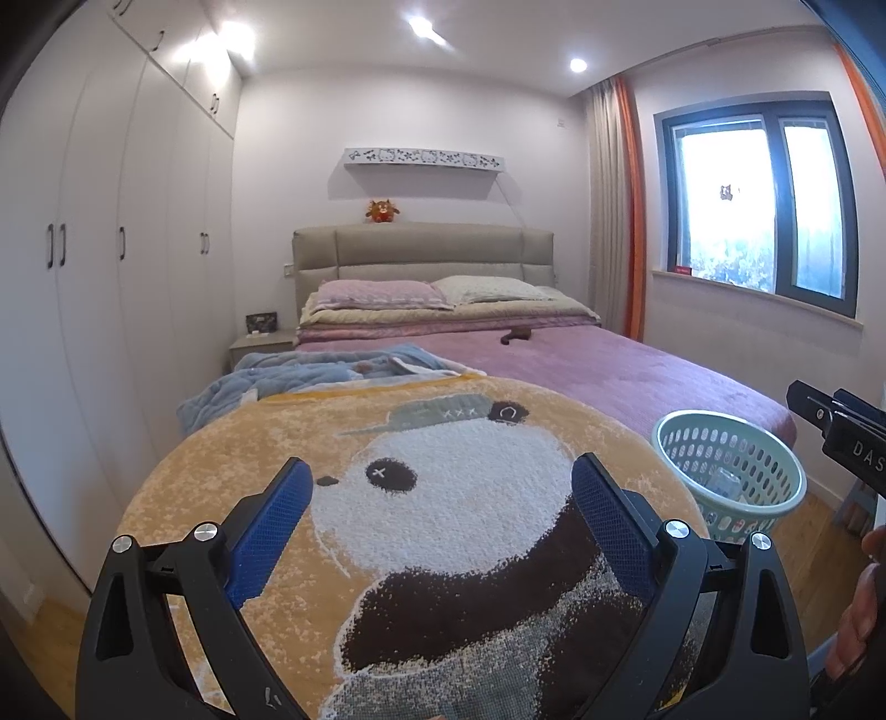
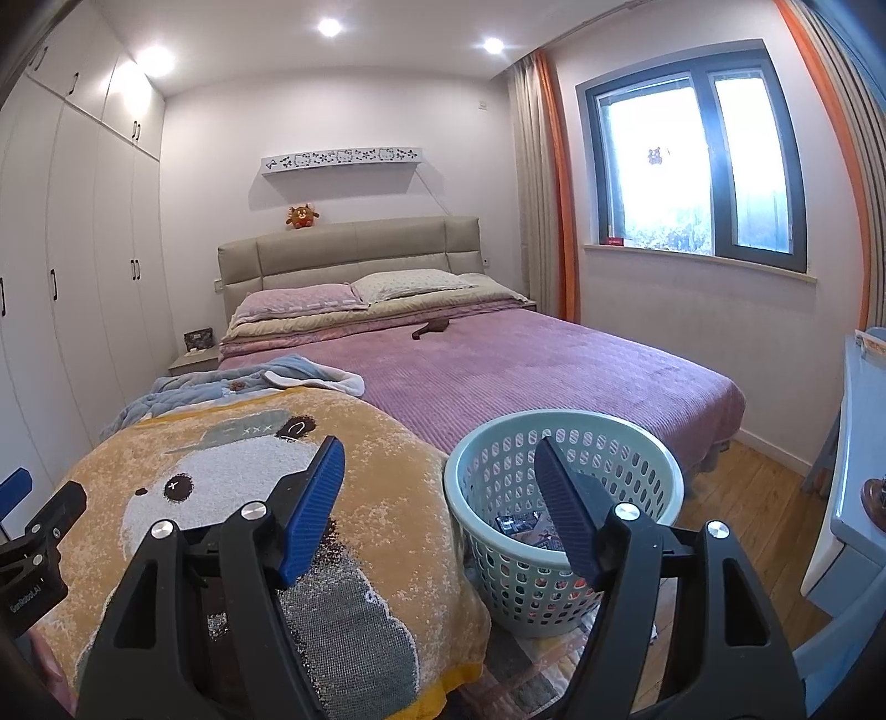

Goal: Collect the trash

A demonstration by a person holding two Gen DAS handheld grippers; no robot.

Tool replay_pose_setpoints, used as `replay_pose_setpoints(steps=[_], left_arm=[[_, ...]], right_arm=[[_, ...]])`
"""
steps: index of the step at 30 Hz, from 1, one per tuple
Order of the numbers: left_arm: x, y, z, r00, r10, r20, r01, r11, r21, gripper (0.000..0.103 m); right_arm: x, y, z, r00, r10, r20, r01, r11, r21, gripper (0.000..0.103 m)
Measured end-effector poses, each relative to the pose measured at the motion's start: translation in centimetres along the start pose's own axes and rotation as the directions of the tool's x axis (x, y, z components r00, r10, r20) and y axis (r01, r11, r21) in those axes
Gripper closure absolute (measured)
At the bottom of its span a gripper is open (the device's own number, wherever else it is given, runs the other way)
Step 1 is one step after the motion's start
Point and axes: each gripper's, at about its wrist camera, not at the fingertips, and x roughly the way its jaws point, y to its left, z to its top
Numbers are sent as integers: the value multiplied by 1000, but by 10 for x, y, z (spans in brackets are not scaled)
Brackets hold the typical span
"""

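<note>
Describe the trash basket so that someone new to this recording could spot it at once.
Start at the big bed with the purple cover. At its near corner, beside the yellow bear blanket, stands the basket: round, pale green plastic with perforated walls, wrappers inside.

Recessed ceiling spotlights [image 1: 577,65] and a daylit window [image 2: 692,160] light the bedroom evenly in both wrist views. The window panes are blown out to white, so whatever lies outside can hardly be made out. Glare from the spotlights smears across the glossy wardrobe doors [image 1: 183,50] (most strongly near the ceiling). Soft shadows fall beneath the wall shelf [image 2: 340,158]. Fisheye distortion bows the walls and curtain [image 2: 559,183], with dark vignetting in the corners. Focus holds sharp throughout, without motion blur.
</note>
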Motion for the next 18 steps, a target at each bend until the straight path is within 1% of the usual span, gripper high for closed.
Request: replay_pose_setpoints(steps=[4, 7, 18], left_arm=[[1, 1, 0, 1000, 1, -4, -1, 1000, -3, 11], [2, 1, 1, 1000, -12, -12, 12, 1000, -5, 11], [1, 5, 3, 1000, -10, -5, 10, 1000, -15, 11]], right_arm=[[0, 0, 0, 1000, -3, 0, 3, 1000, 4, 35], [1, -1, -1, 1000, -4, -2, 4, 1000, 6, 35], [0, 5, 0, 1000, -2, -1, 2, 1000, -1, 35]])
